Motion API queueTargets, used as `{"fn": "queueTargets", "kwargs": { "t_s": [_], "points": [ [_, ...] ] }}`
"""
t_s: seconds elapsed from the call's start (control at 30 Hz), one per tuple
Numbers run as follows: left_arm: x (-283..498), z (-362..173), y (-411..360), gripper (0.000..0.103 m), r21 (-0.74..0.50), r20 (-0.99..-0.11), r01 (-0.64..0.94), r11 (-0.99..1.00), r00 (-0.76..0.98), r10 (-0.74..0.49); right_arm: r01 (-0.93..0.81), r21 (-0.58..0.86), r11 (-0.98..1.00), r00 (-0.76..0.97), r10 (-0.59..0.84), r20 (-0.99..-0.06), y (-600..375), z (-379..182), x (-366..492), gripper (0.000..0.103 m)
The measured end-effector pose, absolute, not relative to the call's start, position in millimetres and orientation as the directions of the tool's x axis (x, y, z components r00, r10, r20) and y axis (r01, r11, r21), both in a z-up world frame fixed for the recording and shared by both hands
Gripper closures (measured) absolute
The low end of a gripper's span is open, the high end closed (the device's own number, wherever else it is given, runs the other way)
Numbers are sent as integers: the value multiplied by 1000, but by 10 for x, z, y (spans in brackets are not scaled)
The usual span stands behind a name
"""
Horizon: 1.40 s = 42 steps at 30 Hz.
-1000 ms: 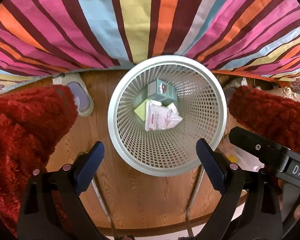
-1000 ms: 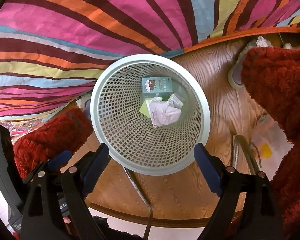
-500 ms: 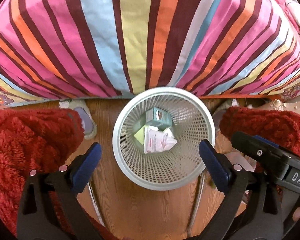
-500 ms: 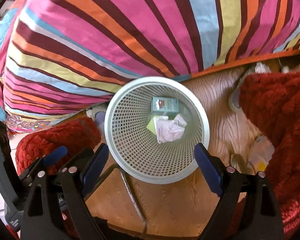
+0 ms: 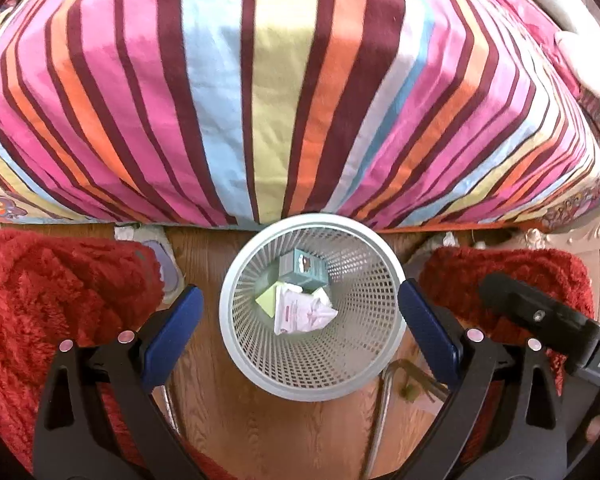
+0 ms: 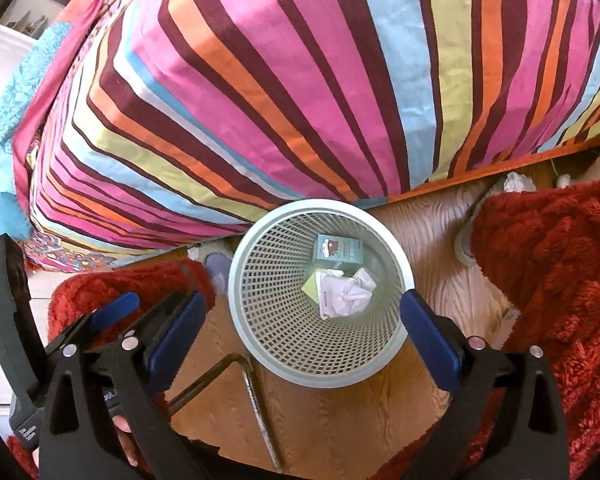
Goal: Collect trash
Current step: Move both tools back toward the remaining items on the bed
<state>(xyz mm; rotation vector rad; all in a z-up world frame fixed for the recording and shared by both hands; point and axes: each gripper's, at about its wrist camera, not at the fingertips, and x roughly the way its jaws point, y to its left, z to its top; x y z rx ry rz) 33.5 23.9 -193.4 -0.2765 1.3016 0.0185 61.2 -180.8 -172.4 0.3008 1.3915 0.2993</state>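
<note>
White mesh plastic wastebasket on the wood floor holds a teal carton and crumpled white wrapper. Both hand-held grippers, left and right, spread empty above it, the right's jaws just widened; no loose trash visible.

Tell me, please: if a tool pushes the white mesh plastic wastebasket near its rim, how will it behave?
The white mesh plastic wastebasket probably slides or tips easily: its lattice walls look thin and light, and it holds only a small teal carton and crumpled white paper. The smooth wooden floor likely offers little grip.

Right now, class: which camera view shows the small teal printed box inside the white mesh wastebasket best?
The right wrist view: the small teal printed box shows its printed face squarely. The left wrist view shows it tilted and smaller.
</note>
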Motion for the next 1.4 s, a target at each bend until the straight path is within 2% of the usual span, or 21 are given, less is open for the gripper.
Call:
{"fn": "queueTargets", "kwargs": {
  "t_s": [0.43, 0.57, 0.73, 1.4],
  "points": [
    [481, -1347, 392, 8, -97, -903, -136, 986, 429, -30, -137, 308, 941, 386, 337, -859, -1874, -1123, 657, 10],
    [597, -1176, 462, 8, -104, -887, -138, 985, 460, -30, -161, 284, 945, 449, 326, -832, -1896, -940, 671, 8],
    [763, -990, 551, 8, -90, -872, -137, 986, 490, -11, -175, 270, 947, 576, 321, -752, -1949, -700, 744, 8],
    [1666, -656, 879, 8, -82, -835, -143, 986, 550, 11, -229, 203, 952, 631, 304, -714, -1777, -366, 1366, 8]
  ]
}}
